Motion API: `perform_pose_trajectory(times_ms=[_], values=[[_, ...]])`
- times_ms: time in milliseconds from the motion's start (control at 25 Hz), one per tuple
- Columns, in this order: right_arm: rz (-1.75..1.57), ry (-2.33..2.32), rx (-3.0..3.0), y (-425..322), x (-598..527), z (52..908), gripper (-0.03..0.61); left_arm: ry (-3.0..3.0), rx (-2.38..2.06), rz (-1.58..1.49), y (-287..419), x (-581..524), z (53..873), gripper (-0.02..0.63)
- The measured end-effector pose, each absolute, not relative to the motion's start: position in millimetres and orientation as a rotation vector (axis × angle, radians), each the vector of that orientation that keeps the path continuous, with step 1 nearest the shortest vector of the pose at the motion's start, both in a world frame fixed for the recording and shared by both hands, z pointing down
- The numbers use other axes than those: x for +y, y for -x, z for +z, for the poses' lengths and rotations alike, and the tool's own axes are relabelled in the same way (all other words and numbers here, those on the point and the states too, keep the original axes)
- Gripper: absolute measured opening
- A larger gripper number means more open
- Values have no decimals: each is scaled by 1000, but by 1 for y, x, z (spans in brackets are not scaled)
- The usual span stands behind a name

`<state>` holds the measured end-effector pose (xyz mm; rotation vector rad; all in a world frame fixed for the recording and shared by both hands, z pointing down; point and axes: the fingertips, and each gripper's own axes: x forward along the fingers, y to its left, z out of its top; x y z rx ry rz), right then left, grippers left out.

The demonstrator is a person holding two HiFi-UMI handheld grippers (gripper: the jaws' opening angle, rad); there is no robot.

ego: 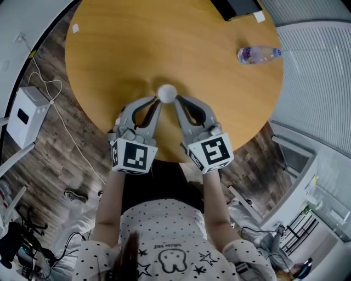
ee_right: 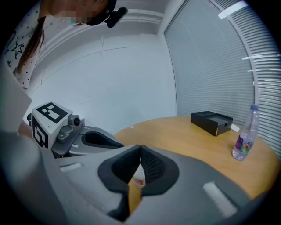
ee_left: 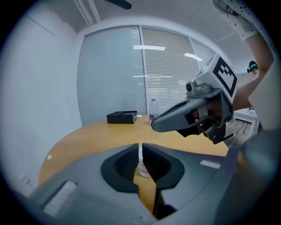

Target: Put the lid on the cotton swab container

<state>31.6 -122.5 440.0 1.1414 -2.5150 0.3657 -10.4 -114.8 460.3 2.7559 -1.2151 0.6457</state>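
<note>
Workspace: round wooden table [ego: 137, 49], seen from above, with both hand-held grippers meeting near its near-centre.

- Lid [ego: 167, 92]: white and round. It sits at the point where the two grippers' tips converge, with one gripper on each side of it.
- Cotton swab container [ee_left: 142, 169]: small and pale, with a reddish band. It stands on the table directly under the lid and shows through the gap below each gripper's tips.
- Left gripper [ego: 160, 100]: jaws drawn almost together, with a thin white edge of the lid pinched between the tips.
- Right gripper [ego: 176, 100]: jaws meet at the tips, and nothing can be seen between them. Its body crowds in just beside the left gripper and fills the upper right of the left gripper view.
- Water bottle [ego: 259, 54]: clear with a purple label, well apart from the lid near the far right edge of the table. The head view shows it lying on its side; the gripper views show it upright.
- Black box [ego: 236, 6]: at the far rim, with a white paper slip [ego: 259, 16] just beside it.
- Second slip [ego: 75, 28]: at the far left rim.
- White unit [ego: 26, 115]: on the wood floor to the left of the table, with a white cable [ego: 60, 118] trailing past it.
</note>
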Motion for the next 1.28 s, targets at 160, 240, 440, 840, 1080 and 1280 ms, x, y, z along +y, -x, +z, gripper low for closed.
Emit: perform_pose_trajectory(times_ms=[160, 240, 440, 840, 1080, 1280], values=[[330, -1180, -2517, -36, -123, 424, 5, -2764, -1287, 590, 16, -118, 442, 11], [327, -1220, -2515, -41, -123, 414, 5, -2764, -1342, 560, 20, -122, 428, 11], [317, -1320, -2537, -56, -129, 382, 5, -2764, -1446, 449, 27, -138, 381, 9], [228, -1465, -2588, -81, -130, 311, 4, -2773, -1560, 318, 42, -146, 318, 9], [156, -1545, -2591, -102, -120, 271, 3, -2790, -1626, 253, 47, -144, 273, 9], [124, -1606, -2613, -116, -104, 238, 3, -2784, -1661, 171, 51, -130, 241, 9]])
